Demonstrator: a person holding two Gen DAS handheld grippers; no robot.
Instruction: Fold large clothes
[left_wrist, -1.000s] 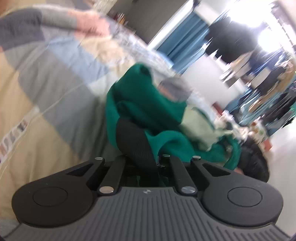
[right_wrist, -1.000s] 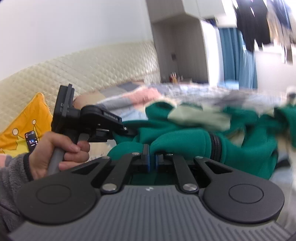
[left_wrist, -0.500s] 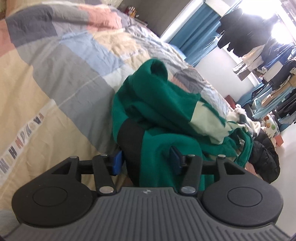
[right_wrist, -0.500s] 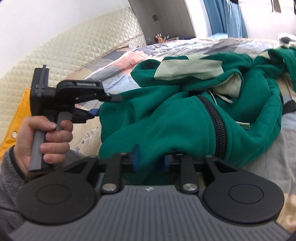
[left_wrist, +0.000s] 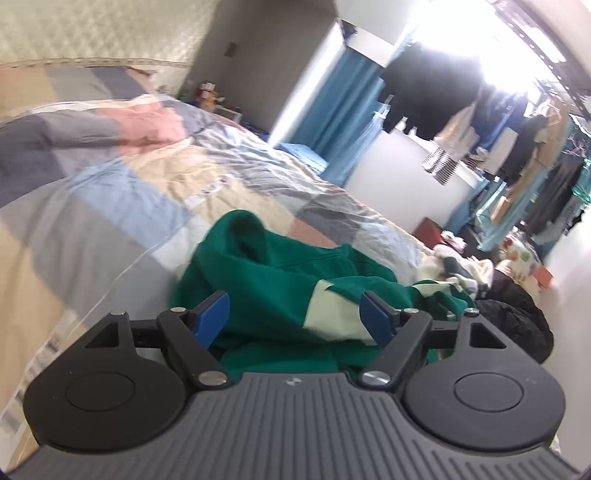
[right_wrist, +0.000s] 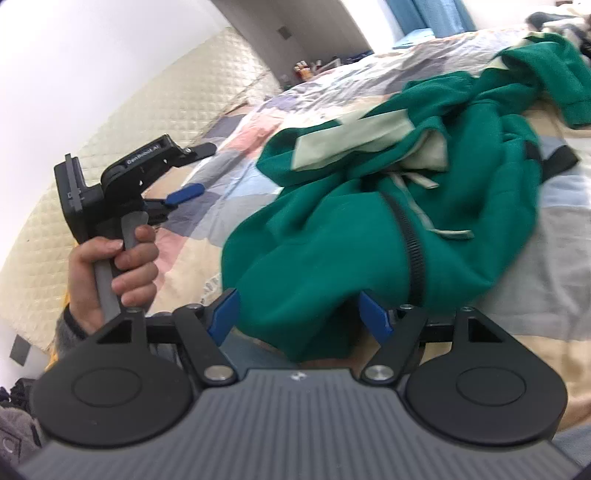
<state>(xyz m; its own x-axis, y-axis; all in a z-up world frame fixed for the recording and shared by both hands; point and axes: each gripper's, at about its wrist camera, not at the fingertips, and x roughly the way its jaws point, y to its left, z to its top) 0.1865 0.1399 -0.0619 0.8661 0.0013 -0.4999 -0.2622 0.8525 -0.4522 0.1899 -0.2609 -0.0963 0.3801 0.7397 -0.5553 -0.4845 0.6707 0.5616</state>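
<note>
With both claws spread wide and gripping nothing, the green hoodie (right_wrist: 388, 221) lies crumpled on the patchwork bed (left_wrist: 110, 192). Left claw (left_wrist: 295, 317) and right claw (right_wrist: 297, 314) each sit at its near edge. Dark clothes pile (left_wrist: 513, 314) beyond the bed, hanging garments (left_wrist: 517, 140) behind.

- Patchwork quilt (left_wrist: 155, 192) covered the bed; blocks were grey, blue, beige, pink.
- Cream quilted headboard (right_wrist: 155, 103) stood behind it.
- Blue curtain (left_wrist: 332, 118) hung by the window.
- Dark clothes (left_wrist: 436, 96) hung on a rail.
</note>
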